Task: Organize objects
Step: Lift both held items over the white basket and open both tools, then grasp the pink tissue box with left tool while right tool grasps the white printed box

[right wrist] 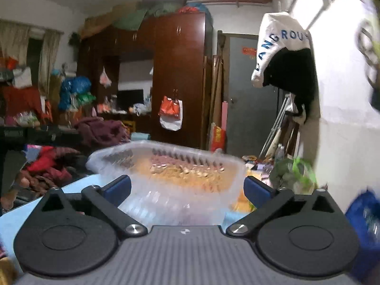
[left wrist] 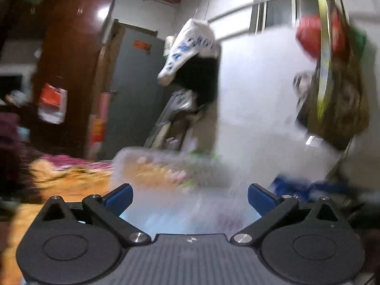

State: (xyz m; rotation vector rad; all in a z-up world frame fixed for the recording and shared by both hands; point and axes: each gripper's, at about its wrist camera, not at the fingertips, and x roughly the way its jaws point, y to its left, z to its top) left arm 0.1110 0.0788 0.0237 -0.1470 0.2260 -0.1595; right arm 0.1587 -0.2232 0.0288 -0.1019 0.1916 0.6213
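A clear ribbed plastic tub (right wrist: 171,173) sits right in front of my right gripper (right wrist: 187,190), on a light blue surface (right wrist: 21,216). Its near end lies between the blue pads (right wrist: 118,187), which stand wide apart and do not visibly press on it. In the left wrist view the same tub (left wrist: 166,173) is badly blurred, ahead of my left gripper (left wrist: 190,199). That gripper's jaws are spread wide, with only blurred clear plastic between the fingers (left wrist: 258,199). Orange and pink show through the tub's walls; I cannot tell whether it holds anything.
A dark red wardrobe (right wrist: 178,76) and a grey door (right wrist: 249,90) stand behind. A white bag with blue letters (right wrist: 280,45) hangs over a black garment on the right wall. A green bag (right wrist: 296,173), a blue bag (right wrist: 365,216) and piled clothes (right wrist: 102,130) surround the surface.
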